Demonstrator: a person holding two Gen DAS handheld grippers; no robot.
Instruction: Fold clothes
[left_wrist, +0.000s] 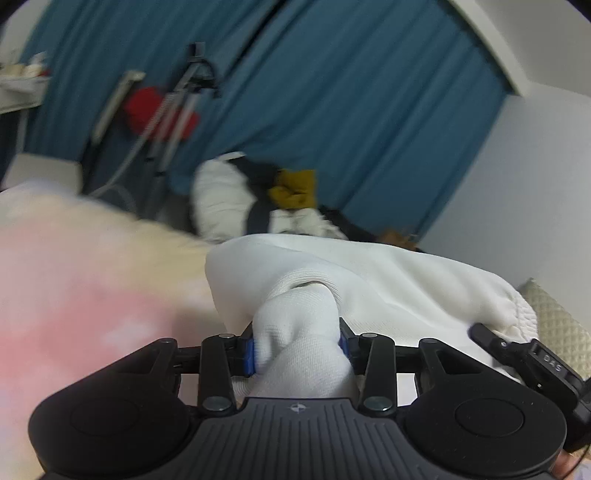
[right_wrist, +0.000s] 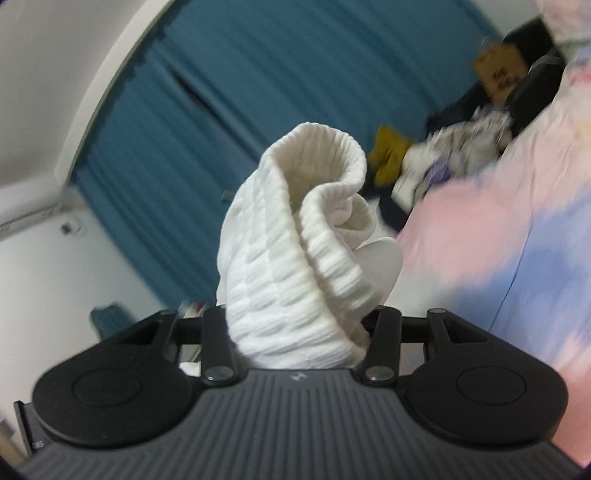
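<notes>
Above the pink-and-blue patterned bedspread (left_wrist: 85, 295) I have the white knitted garment (left_wrist: 369, 280) lifted between both tools. My left tongs (left_wrist: 297, 350) are clamped on a bunched smooth part of it, blue pads (left_wrist: 249, 356) pressing the cloth. My right tongs (right_wrist: 299, 332) grip its ribbed hem (right_wrist: 295, 236), which curls upward before the blue curtain (right_wrist: 229, 74). A heap of clothes (left_wrist: 258, 199) lies beyond.

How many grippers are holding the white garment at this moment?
2. The left gripper pinches a bunched part of the white garment. The right gripper clamps its ribbed edge, seen at the right side of the left wrist view.
</notes>
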